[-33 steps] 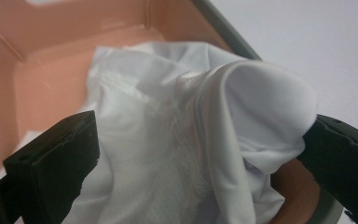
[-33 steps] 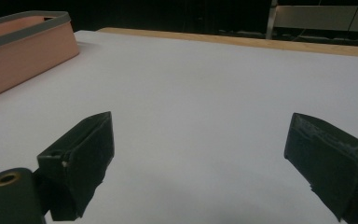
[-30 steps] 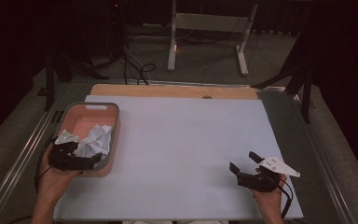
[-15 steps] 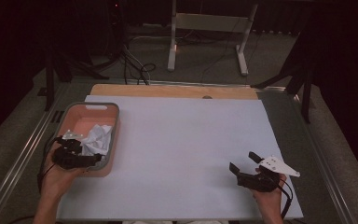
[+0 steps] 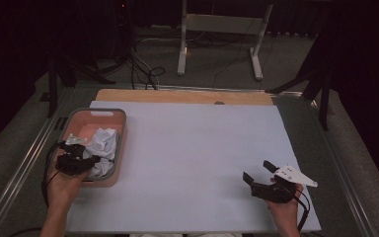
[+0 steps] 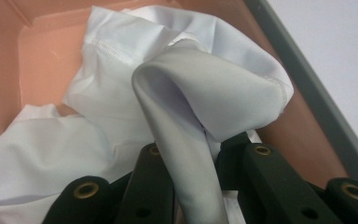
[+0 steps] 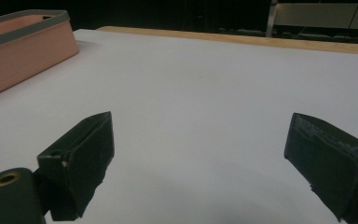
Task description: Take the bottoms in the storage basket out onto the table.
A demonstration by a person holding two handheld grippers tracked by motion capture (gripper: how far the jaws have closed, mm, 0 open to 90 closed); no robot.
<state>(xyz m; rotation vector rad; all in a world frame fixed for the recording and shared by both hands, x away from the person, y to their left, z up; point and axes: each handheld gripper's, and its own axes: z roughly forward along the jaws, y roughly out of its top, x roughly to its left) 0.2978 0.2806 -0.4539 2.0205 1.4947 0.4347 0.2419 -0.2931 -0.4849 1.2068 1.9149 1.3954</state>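
Observation:
Crumpled white cloth (image 5: 103, 143) lies in a pink basket (image 5: 94, 112) with a grey rim at the table's left. My left gripper (image 5: 86, 160) reaches into the basket's near end. In the left gripper view a grey-white fold of the cloth (image 6: 205, 88) stands up between the two black jaws, and my left gripper (image 6: 191, 149) pinches it. Its jaws have just been closing on this fold. At the table's near right, a hand holds my right gripper (image 5: 259, 173) low over the white surface. In the right gripper view, my right gripper (image 7: 200, 140) is open with nothing between its jaws.
The white tabletop (image 5: 197, 148) stretches between the two hands, with a wooden strip (image 5: 177, 96) along its far edge. A corner of the basket (image 7: 23, 51) shows at the upper left of the right gripper view. Metal rails run along both sides of the table.
The left gripper's jaws have closed onto a fold of the cloth in the basket, with a slight shift of the hand. The right hand has kept still.

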